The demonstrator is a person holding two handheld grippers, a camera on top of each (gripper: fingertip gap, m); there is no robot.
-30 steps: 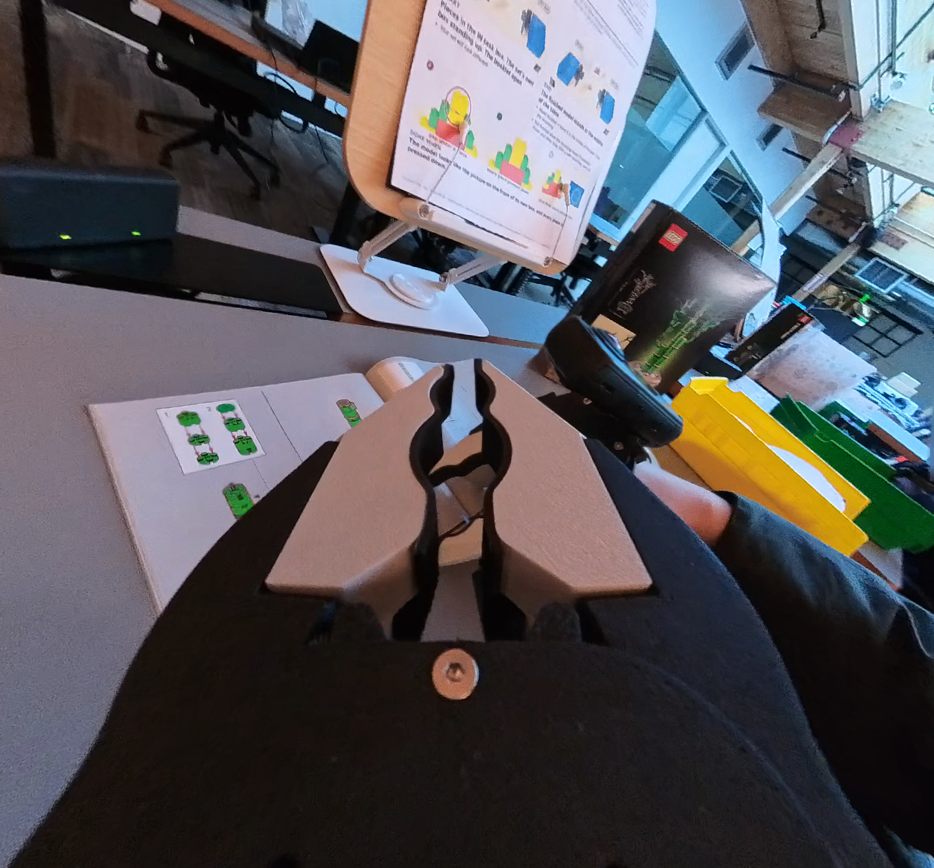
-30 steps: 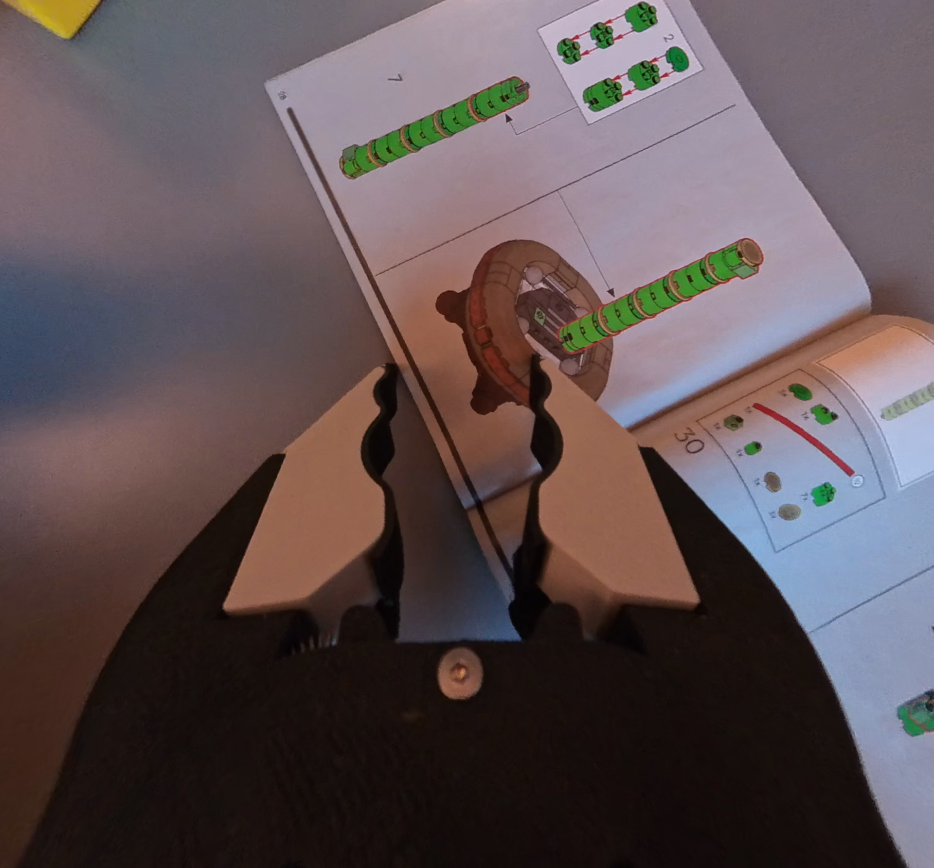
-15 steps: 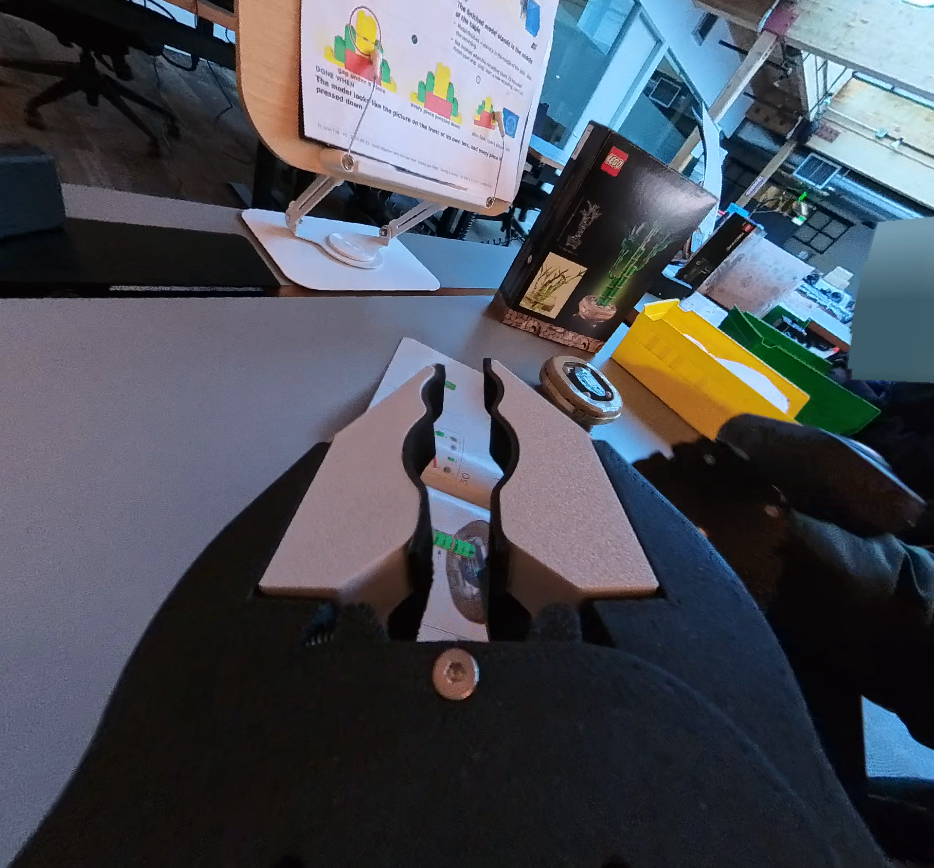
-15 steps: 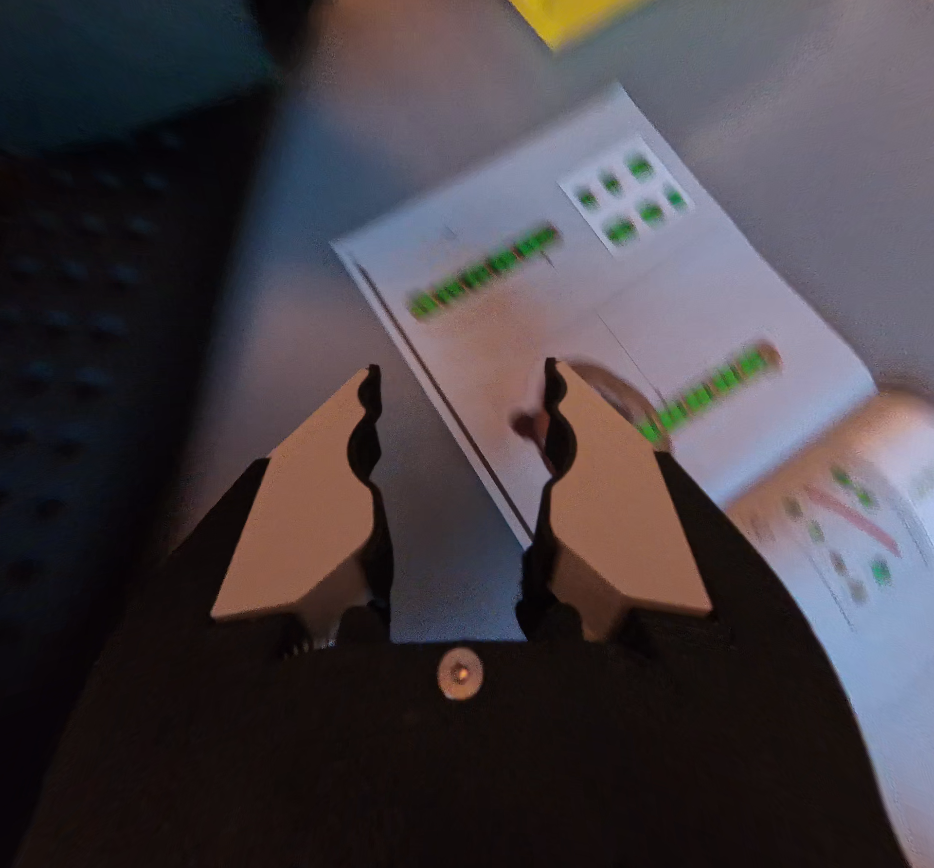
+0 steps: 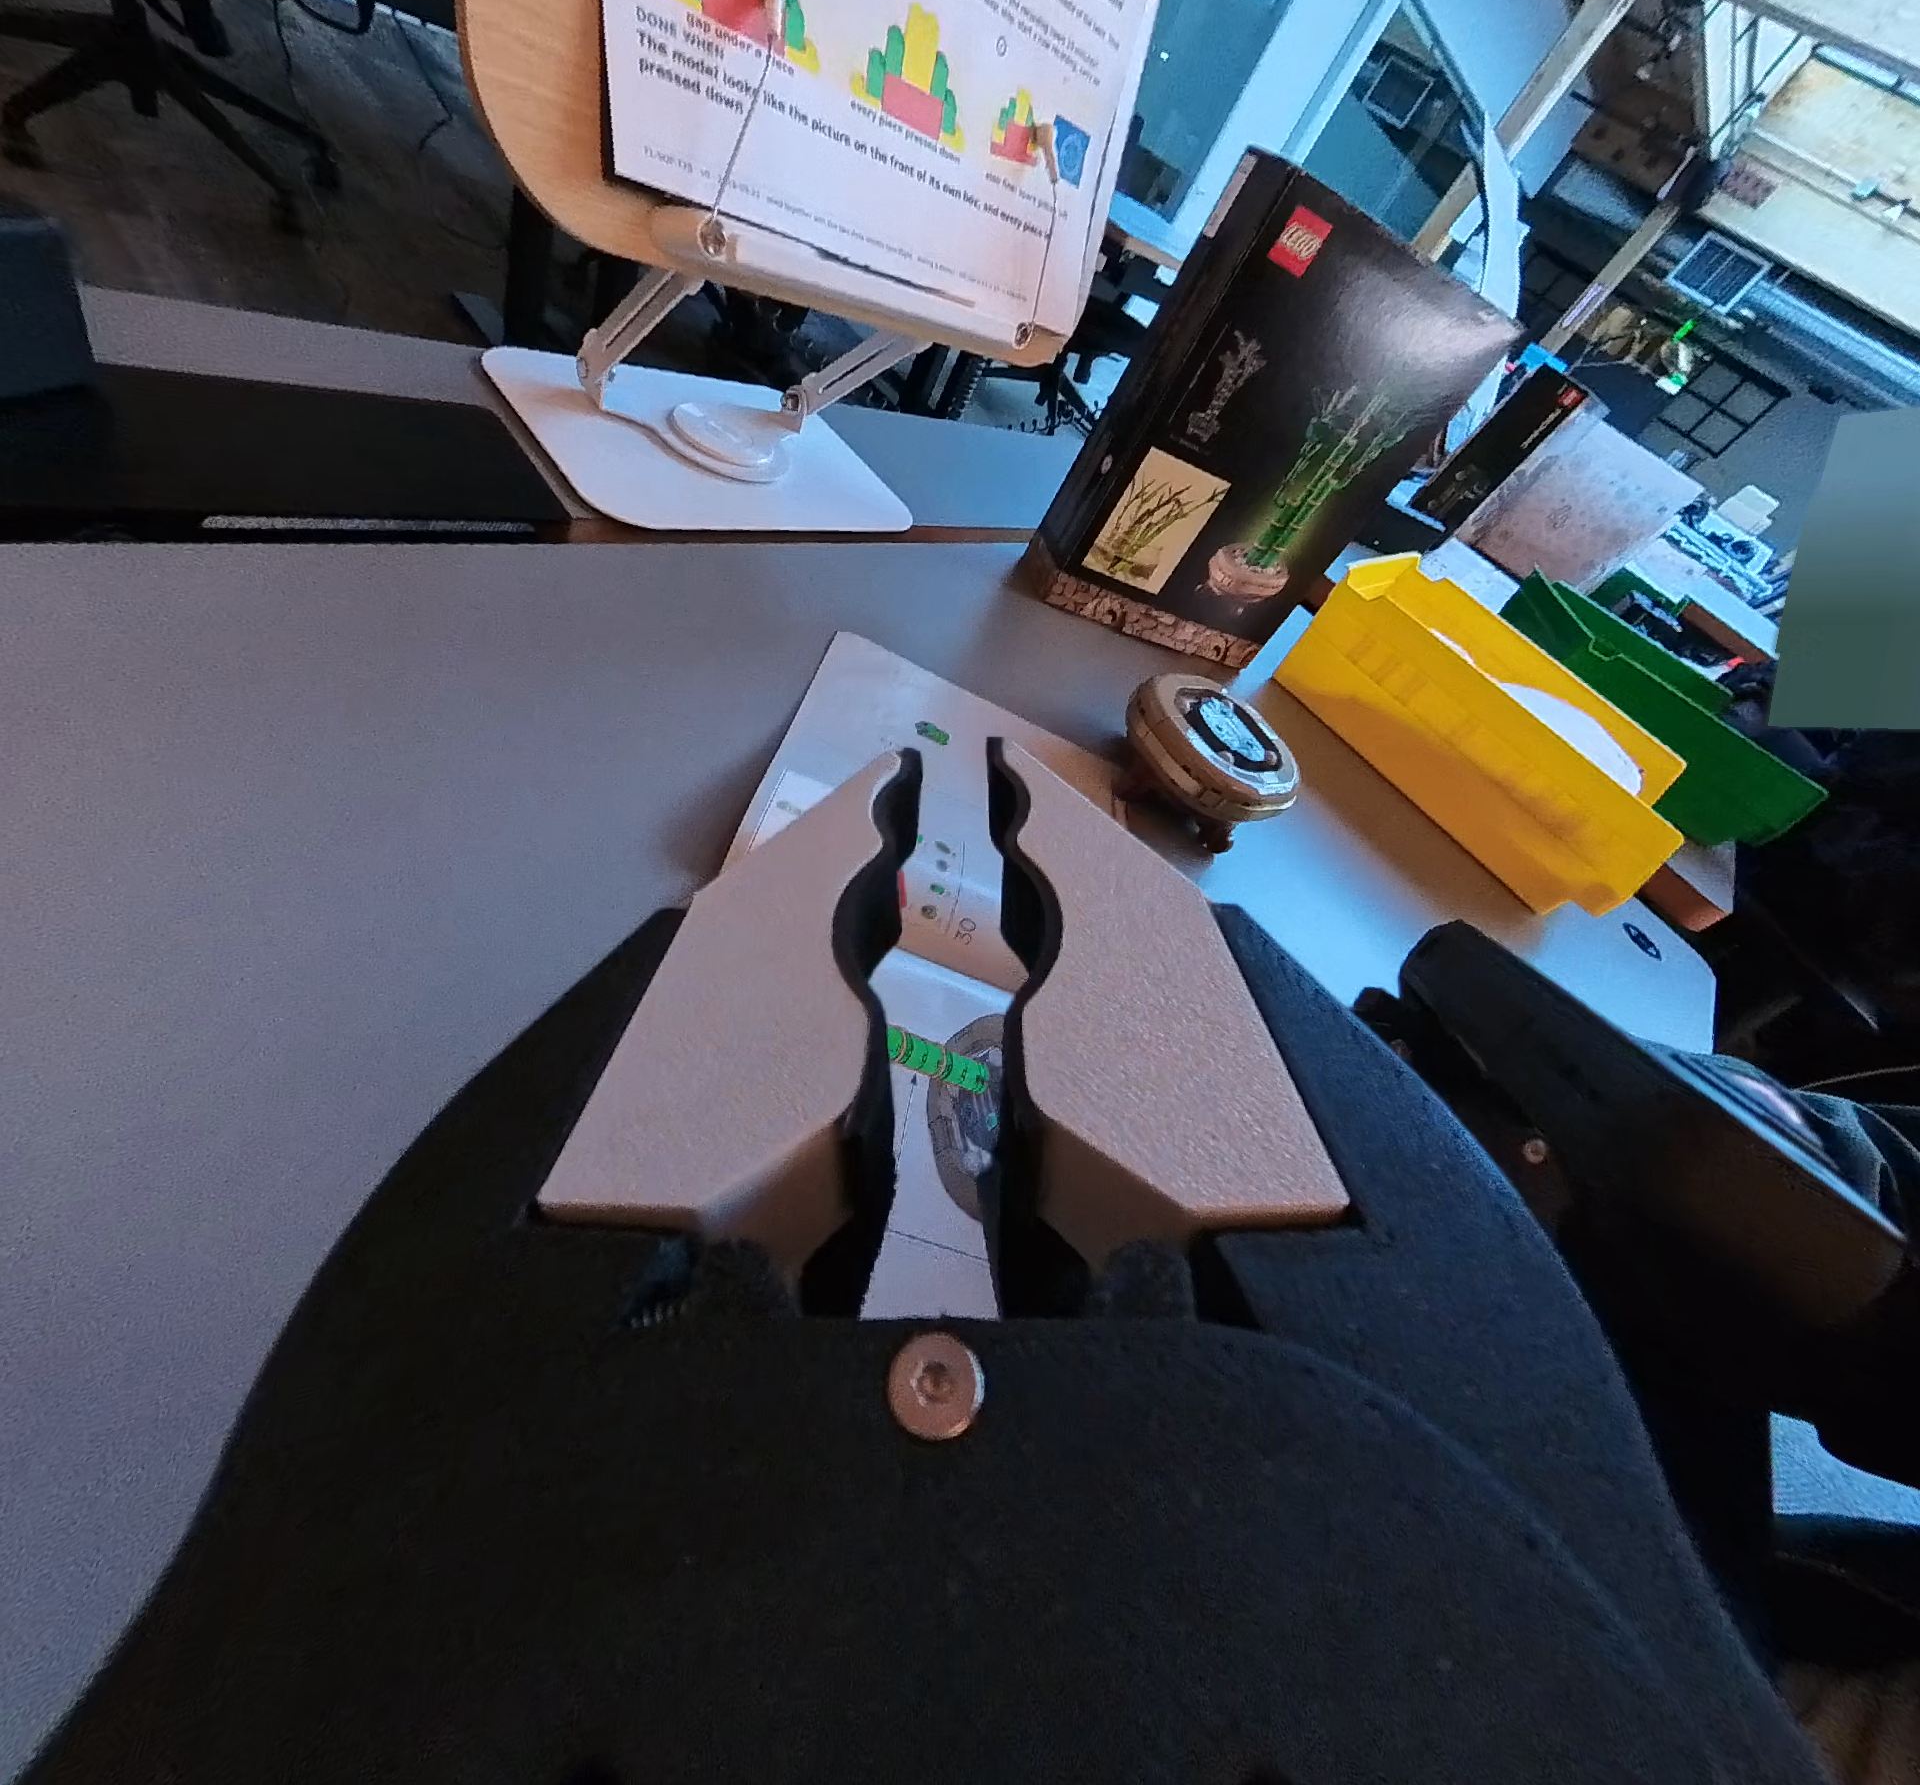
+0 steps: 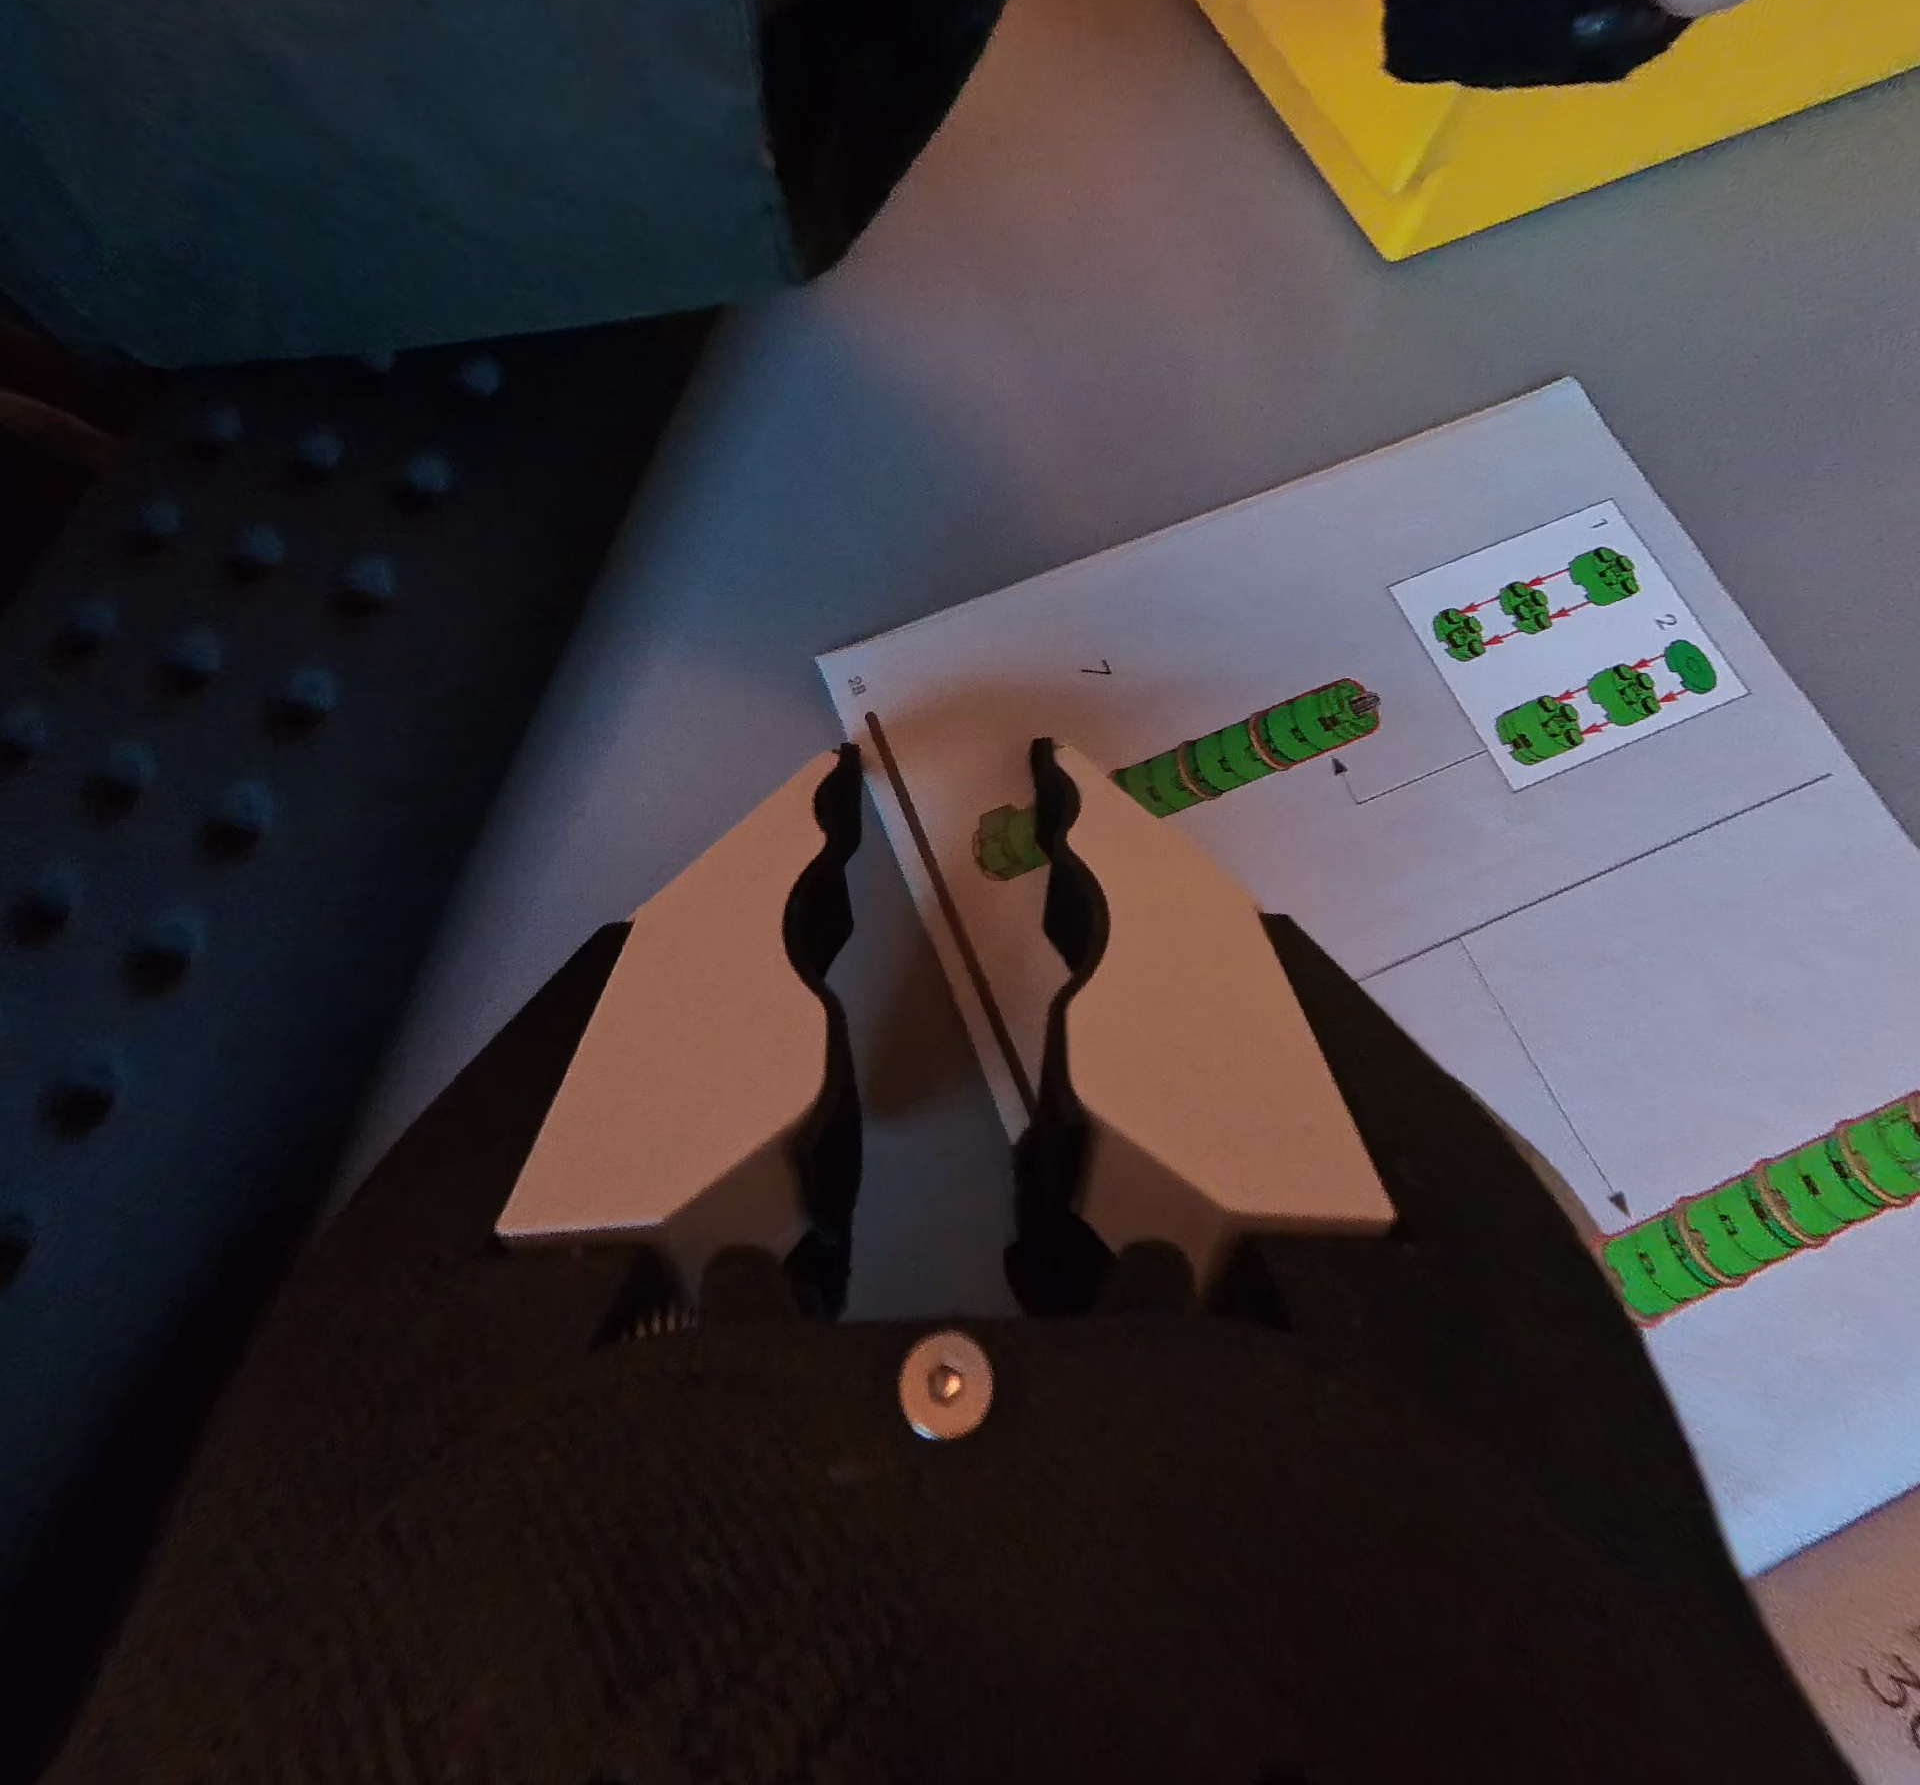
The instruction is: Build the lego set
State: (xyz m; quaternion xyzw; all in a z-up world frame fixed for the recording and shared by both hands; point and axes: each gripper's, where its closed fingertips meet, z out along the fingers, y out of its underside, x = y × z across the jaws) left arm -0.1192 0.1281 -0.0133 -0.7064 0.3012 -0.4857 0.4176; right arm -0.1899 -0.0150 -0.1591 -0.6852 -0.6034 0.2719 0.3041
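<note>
The open instruction booklet lies on the grey table. A round brown Lego pot base stands just beyond it, to the right. My left gripper hovers over the booklet, its jaws a narrow gap apart with nothing between them. My right gripper is open and empty above the booklet's near left corner, over a drawing of a green stalk. Its black body also shows at the right of the left wrist view.
A black Lego box stands at the back. A yellow bin and a green bin sit to the right. A paper stand rises at the back. Beyond the table edge lies a dark studded surface. My hands' fingertips stand some 20 cm from each other. It is some 25 cm from my left tips to the round brown Lego pot base.
The left view has swung right and lower, bringing the pot base and box into sight. The right gripper has pulled back toward the booklet's corner, and its jaws have narrowed.
</note>
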